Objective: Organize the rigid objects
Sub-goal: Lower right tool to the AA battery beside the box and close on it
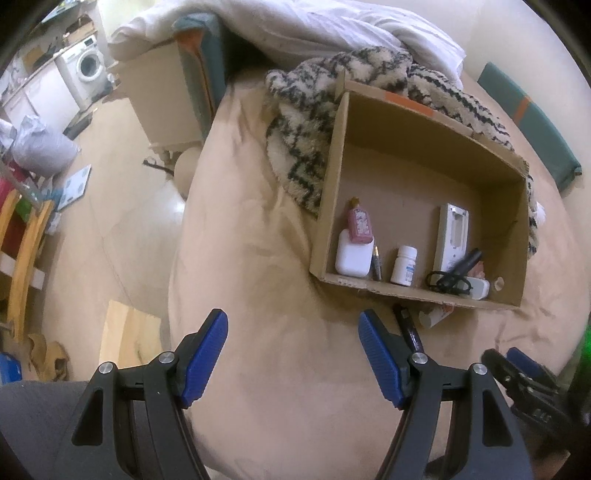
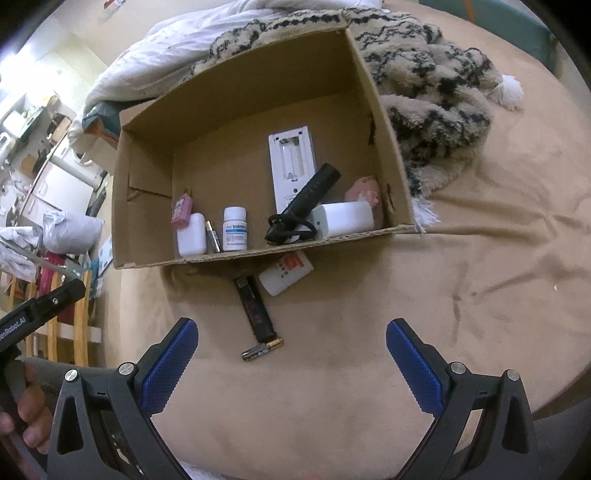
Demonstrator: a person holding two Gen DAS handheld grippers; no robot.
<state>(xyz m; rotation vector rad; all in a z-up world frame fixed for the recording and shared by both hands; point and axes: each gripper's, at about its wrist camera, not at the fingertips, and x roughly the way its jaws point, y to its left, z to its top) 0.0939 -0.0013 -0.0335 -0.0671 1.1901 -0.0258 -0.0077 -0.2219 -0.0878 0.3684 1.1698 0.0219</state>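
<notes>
An open cardboard box (image 2: pixel 147 177) (image 1: pixel 332 177) lies on a beige bed. Inside it are a pink bottle (image 2: pixel 182 211), a white case (image 2: pixel 191 235), a white pill bottle (image 2: pixel 234 228), a white remote (image 2: pixel 291 166), a black flashlight (image 2: pixel 314 194) and a white block (image 2: pixel 343 218). On the bed in front of the box lie a black stick-shaped device (image 2: pixel 254 310), a battery (image 2: pixel 262 349) and a white tube (image 2: pixel 286 272). My right gripper (image 2: pixel 291 358) is open and empty, just short of the battery. My left gripper (image 1: pixel 293 350) is open and empty over bare sheet.
A patterned shaggy blanket (image 2: pixel 436 92) and a white duvet (image 1: pixel 314 26) lie behind the box. The bed's left edge drops to the floor (image 1: pixel 110 221), where a wooden chair (image 1: pixel 22 251), bags and a washing machine (image 1: pixel 86 68) stand.
</notes>
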